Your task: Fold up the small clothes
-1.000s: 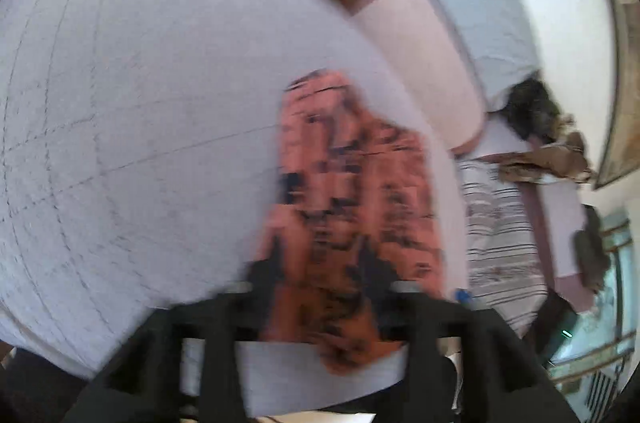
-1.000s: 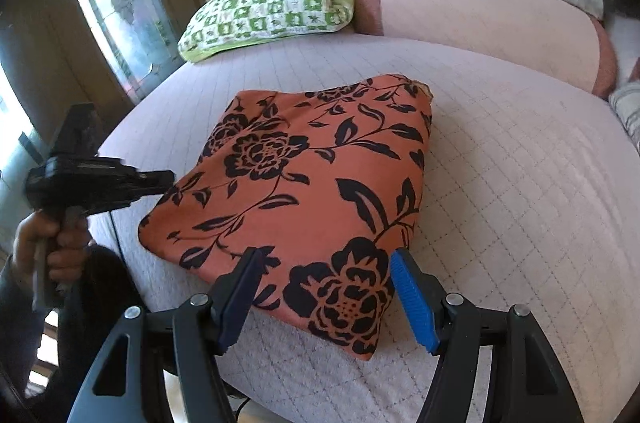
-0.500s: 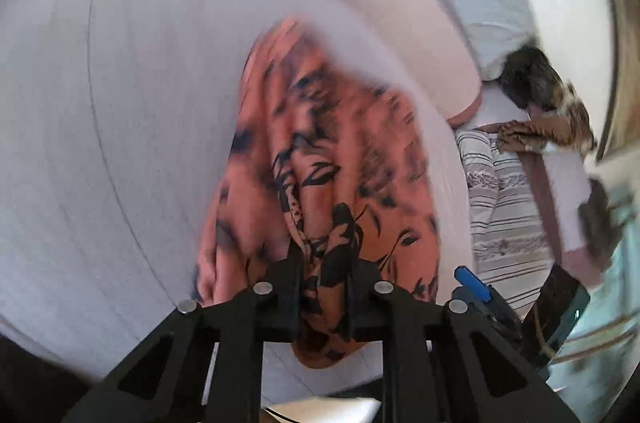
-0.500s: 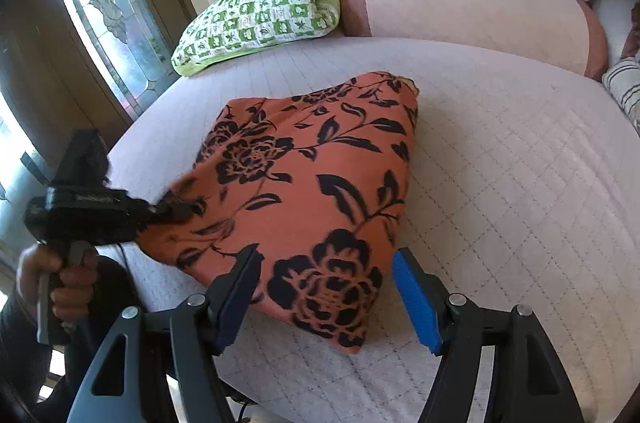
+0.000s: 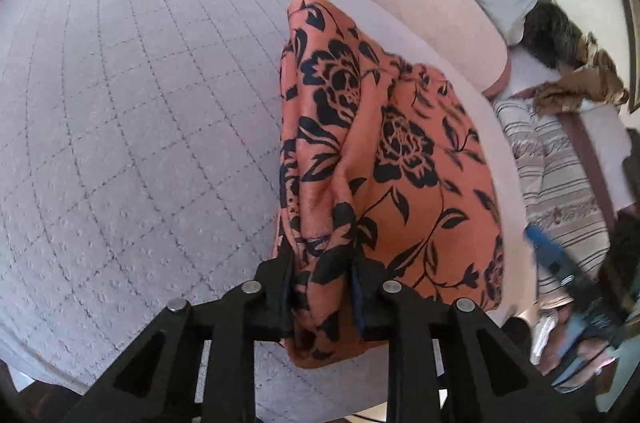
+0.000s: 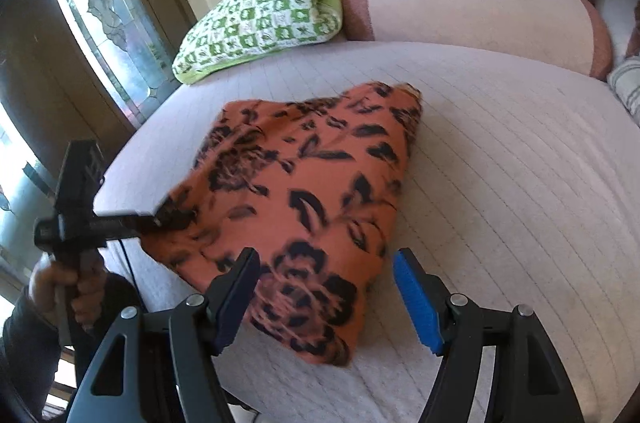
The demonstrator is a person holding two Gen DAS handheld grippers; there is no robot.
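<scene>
An orange garment with black flowers (image 5: pixel 404 151) (image 6: pixel 320 175) lies folded on the quilted bed (image 5: pixel 120 103) near its front edge. My left gripper (image 5: pixel 322 259) has a bunched fold of the garment's corner between its pads; its jaws are opening slightly while the cloth is still pinched. In the right wrist view, that left gripper (image 6: pixel 156 219) holds the corner raised off the bed at the left. My right gripper (image 6: pixel 324 259) hovers open over the garment's near corner, pads apart on either side and not touching it.
A green checked pillow (image 6: pixel 260 23) and a pink bolster (image 6: pixel 472 11) lie at the back of the bed. A striped cloth (image 5: pixel 560 175) sits at the right. A window (image 6: pixel 104 15) is on the left. A person's hand (image 6: pixel 64 287) grips the left tool.
My left gripper came in from open, closed on the garment's corner and lifted it, so the cloth has bunched and its left edge has risen. The right gripper has hardly moved.
</scene>
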